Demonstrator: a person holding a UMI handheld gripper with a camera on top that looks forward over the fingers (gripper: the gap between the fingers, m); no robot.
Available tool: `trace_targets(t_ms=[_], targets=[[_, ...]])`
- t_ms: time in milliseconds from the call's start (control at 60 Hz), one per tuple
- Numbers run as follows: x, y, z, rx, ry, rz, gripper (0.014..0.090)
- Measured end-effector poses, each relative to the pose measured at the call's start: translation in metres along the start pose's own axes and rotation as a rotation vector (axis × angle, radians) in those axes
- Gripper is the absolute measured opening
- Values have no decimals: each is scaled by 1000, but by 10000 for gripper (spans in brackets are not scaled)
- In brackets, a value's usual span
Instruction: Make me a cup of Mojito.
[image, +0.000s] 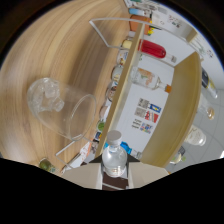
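Bottle (114, 159): clear, capped, nearest the camera, clamped between the claw's (114, 176) two fingers; long axis along them, cap forward at 12 o'clock.
Glass (64, 108): clear tumbler with ice, at 10 o'clock from the claw, apart, on the wooden bench (55, 45); mouth faces the bottle.
Claw pose: rolled hard, so the view is tilted.
Shelves (150, 100): at 1 o'clock, stocked.

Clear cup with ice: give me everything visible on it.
The cup is clear, looks like plastic or thin glass, with a wide round rim and a narrower base. Pale ice chunks sit bunched at its base end. In this rolled view it shows sideways against the wooden table, mouth turned toward the shelf. It lies well off to one side of the gripper, whose fingers close on a small bottle, not the cup.
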Motion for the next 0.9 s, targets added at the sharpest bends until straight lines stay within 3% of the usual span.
trace_targets(t_ms=[217, 467, 683, 817, 900], targets=[[3, -11, -2, 37, 31, -256, 343], [16, -15, -15, 106, 26, -124, 343], [59, -6, -39, 251, -17, 624, 345], [62, 6, -45, 306, -106, 1143, 345], [43, 6, -40, 316, -207, 1436, 345]])
